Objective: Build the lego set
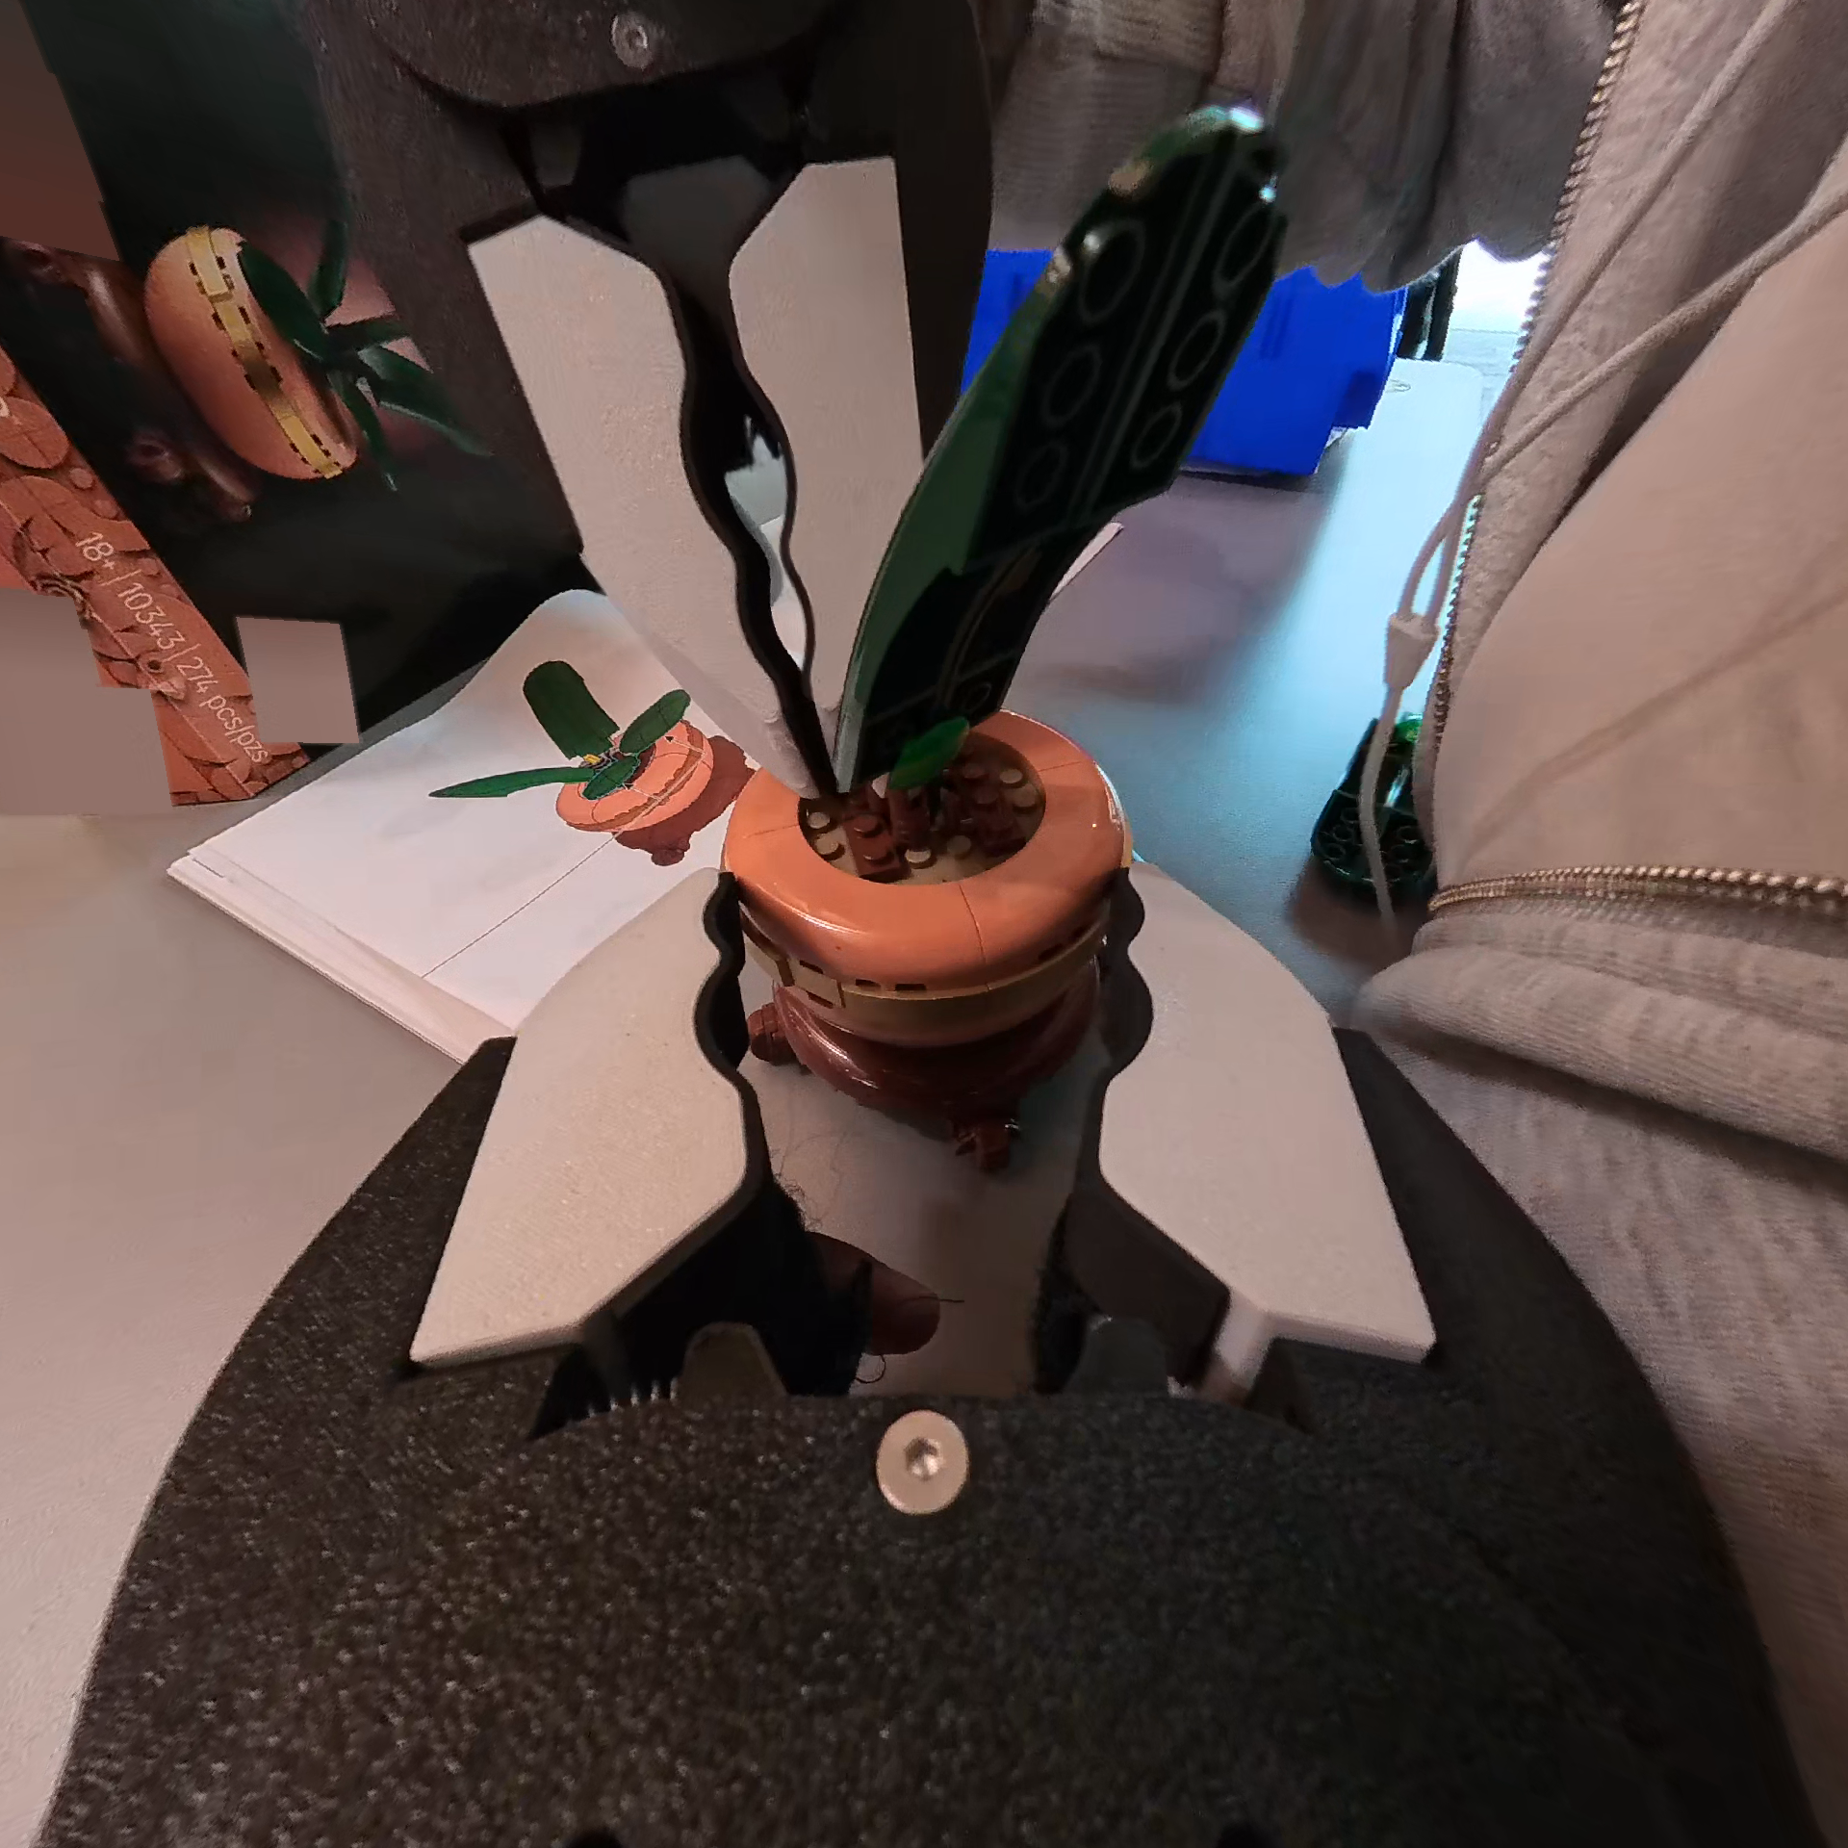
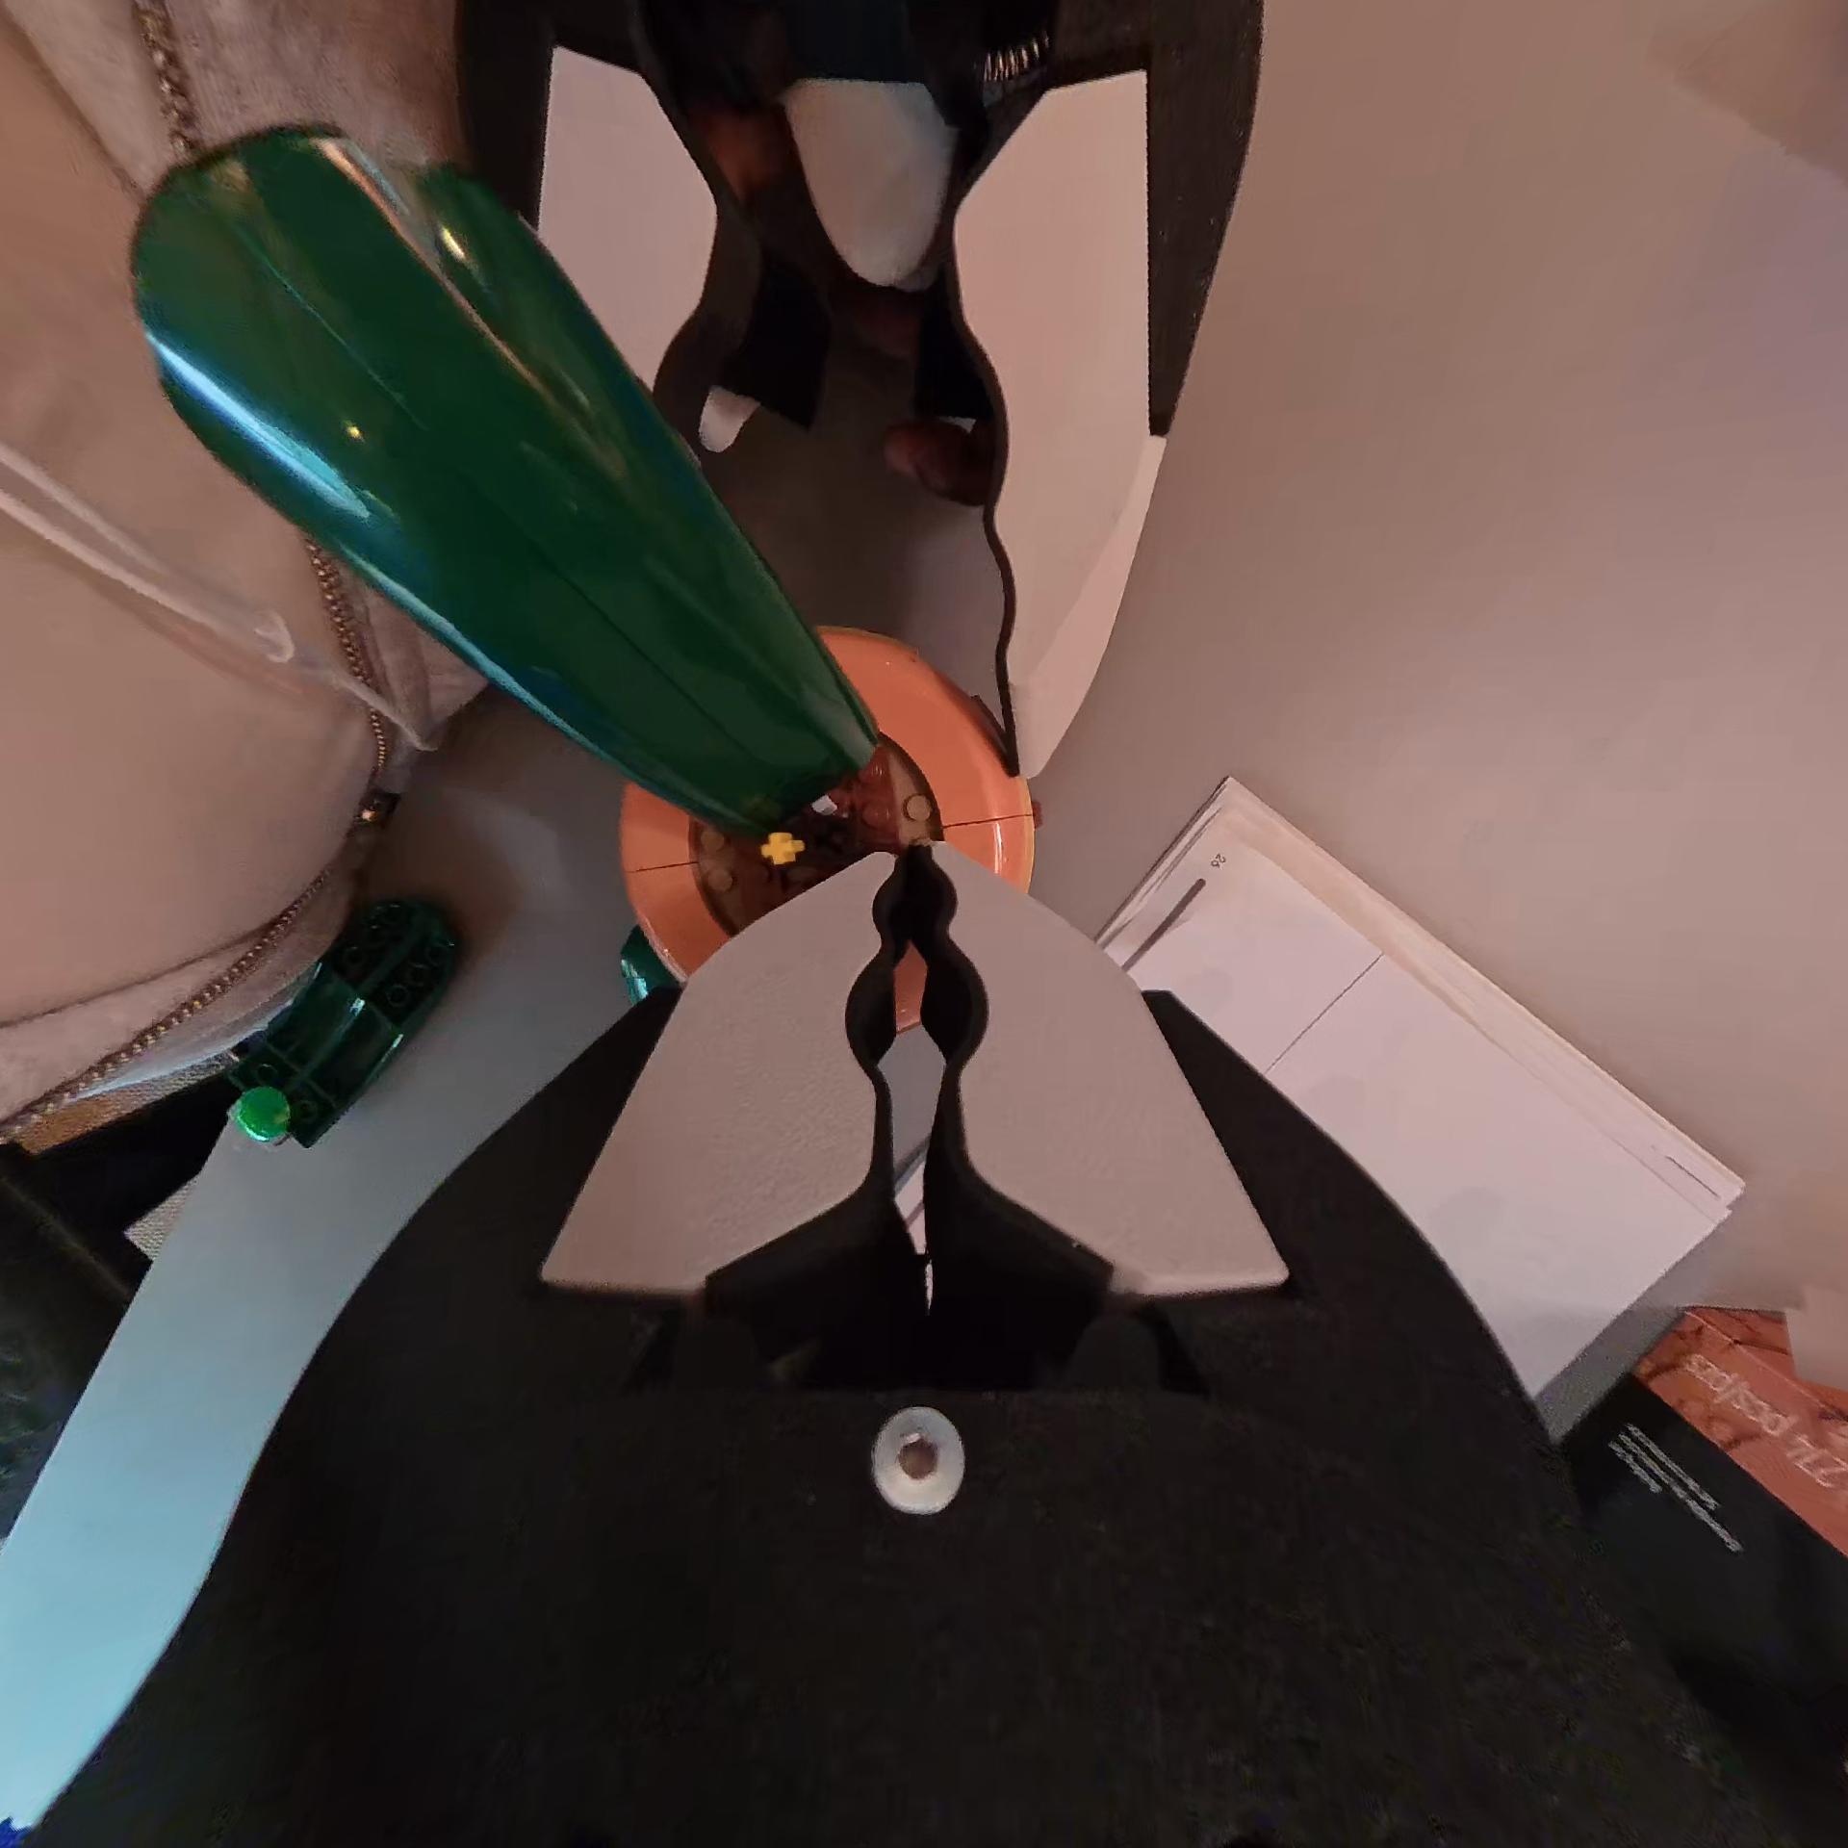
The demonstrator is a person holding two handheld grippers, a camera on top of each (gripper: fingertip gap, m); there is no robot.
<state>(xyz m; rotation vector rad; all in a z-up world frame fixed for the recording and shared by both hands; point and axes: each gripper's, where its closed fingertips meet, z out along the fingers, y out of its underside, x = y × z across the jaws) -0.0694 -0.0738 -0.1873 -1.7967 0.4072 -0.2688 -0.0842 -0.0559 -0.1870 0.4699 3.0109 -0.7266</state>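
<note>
Left tool (image 1: 925,960) clamped around terracotta pot (image 1: 925,900) standing on grey worktop (image 1: 150,1100). Right tool (image 2: 915,865) pinched closed over pot rim, beside upright green leaf (image 2: 480,480).

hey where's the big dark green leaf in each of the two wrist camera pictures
Left wrist view: the big dark green leaf rises from the pot's middle to the upper right, studded underside facing the camera.
Right wrist view: the leaf runs from the pot's opening to the upper left, glossy side showing.
Shared landmark: the orange pot at its base.
</note>
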